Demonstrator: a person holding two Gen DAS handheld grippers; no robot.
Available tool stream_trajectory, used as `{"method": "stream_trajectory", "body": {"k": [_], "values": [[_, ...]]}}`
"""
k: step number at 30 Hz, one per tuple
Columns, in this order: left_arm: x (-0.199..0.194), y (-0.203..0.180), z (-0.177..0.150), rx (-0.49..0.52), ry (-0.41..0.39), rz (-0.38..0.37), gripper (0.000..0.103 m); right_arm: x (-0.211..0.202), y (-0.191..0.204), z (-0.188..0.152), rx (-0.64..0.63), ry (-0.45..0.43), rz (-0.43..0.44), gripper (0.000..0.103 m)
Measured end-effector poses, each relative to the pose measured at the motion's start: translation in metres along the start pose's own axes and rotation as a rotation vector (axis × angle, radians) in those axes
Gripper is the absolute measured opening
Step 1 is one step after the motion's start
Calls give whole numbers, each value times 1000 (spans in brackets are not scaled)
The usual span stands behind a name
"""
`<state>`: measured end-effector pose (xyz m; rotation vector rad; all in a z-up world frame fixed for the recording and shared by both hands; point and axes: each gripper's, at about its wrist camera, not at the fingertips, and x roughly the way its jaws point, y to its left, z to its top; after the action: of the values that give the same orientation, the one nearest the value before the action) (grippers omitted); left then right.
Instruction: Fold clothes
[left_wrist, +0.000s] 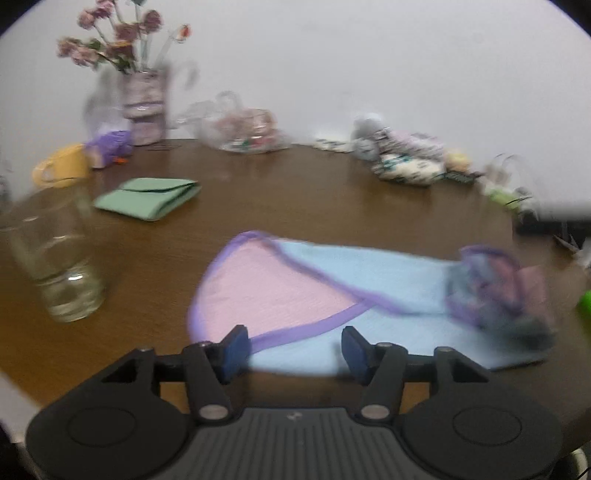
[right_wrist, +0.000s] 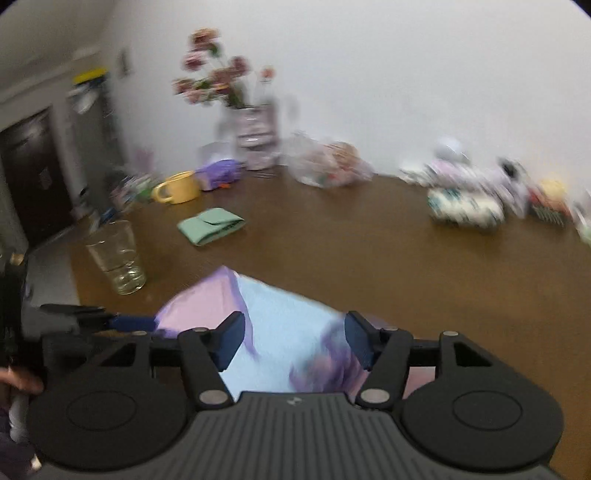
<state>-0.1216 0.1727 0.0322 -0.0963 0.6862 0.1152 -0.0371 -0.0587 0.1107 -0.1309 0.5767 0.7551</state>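
A pink and light-blue cloth (left_wrist: 369, 280) with purple trim lies spread on the brown table (left_wrist: 332, 203). Its right end (left_wrist: 498, 288) is bunched and blurred. My left gripper (left_wrist: 295, 349) hovers open over the cloth's near edge, and its pads (left_wrist: 236, 347) press on nothing. In the right wrist view the same cloth (right_wrist: 284, 332) lies under my right gripper (right_wrist: 294, 339), which is open with the fabric showing between its fingers. One blue finger of the left gripper (right_wrist: 129, 323) reaches to the cloth's pink corner. A folded green cloth (left_wrist: 147, 197) rests farther back on the left.
A drinking glass (left_wrist: 59, 258) stands close on the left, with a yellow mug (left_wrist: 62, 166) and a vase of flowers (left_wrist: 144, 107) behind it. A plastic bag (left_wrist: 243, 129) and a heap of small items (left_wrist: 406, 158) line the back edge by the wall.
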Motion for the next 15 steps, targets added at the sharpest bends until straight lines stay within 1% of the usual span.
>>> {"method": "stream_trajectory", "body": {"k": [2,3,5,6,7,10,11,12,13,14,15], "values": [[5,8,-1,-58,15,66,55,32,2,34,-123,43,22,61],[8,13,0,-99,17,93,55,58,7,49,-171,80,45,62],[11,19,-1,-163,15,109,55,115,21,68,-255,195,82,61],[12,22,-2,-188,20,117,55,143,29,76,-296,256,94,57],[13,23,-4,-197,17,123,55,168,35,80,-325,309,107,55],[13,22,-6,-193,-3,136,55,222,47,82,-343,434,145,52],[14,21,-6,-190,-7,132,53,231,48,80,-319,454,151,52],[14,20,-6,-188,-11,122,53,238,48,77,-296,464,154,49],[15,19,-6,-180,-16,115,46,241,47,74,-273,462,154,45],[17,17,-5,-166,-22,115,36,242,46,71,-253,452,163,39],[21,17,-1,-153,-20,109,24,241,48,69,-242,434,176,24]]}}
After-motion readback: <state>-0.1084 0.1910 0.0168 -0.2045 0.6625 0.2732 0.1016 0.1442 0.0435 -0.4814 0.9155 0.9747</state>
